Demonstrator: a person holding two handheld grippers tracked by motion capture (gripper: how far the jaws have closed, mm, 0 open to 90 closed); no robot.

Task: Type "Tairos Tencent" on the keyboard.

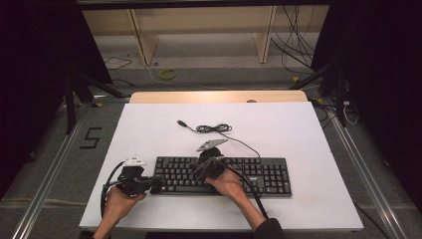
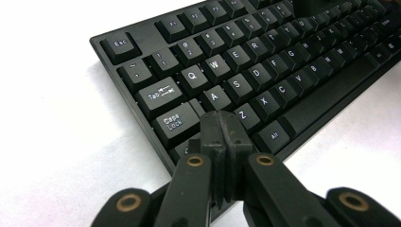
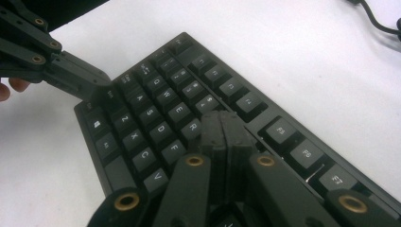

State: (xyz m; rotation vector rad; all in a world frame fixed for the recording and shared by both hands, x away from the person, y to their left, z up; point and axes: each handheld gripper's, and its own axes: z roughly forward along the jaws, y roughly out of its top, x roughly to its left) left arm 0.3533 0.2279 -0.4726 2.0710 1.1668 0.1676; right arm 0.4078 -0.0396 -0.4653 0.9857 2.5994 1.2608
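Observation:
A black keyboard (image 1: 249,175) lies on the white tabletop, near its front edge. My left gripper (image 1: 156,179) is at the keyboard's left end. Its jaws are shut with nothing between them, and their tips (image 2: 223,124) rest over the keys beside Caps Lock and Z on the keyboard (image 2: 265,61). My right gripper (image 1: 198,172) hovers over the keyboard's left-middle. It is also shut and empty, with its tips (image 3: 226,125) above the keys near R and F on the keyboard (image 3: 156,123). In the right gripper view, the left gripper (image 3: 101,91) reaches in from the upper left onto the keyboard's corner.
The keyboard's cable (image 1: 214,128), bundled with a USB plug at its end, lies on the white tabletop (image 1: 298,129) behind the keyboard. A wooden board edge (image 1: 219,96) borders the far side. Beyond it are a wooden frame (image 1: 144,40) and loose wires on the floor.

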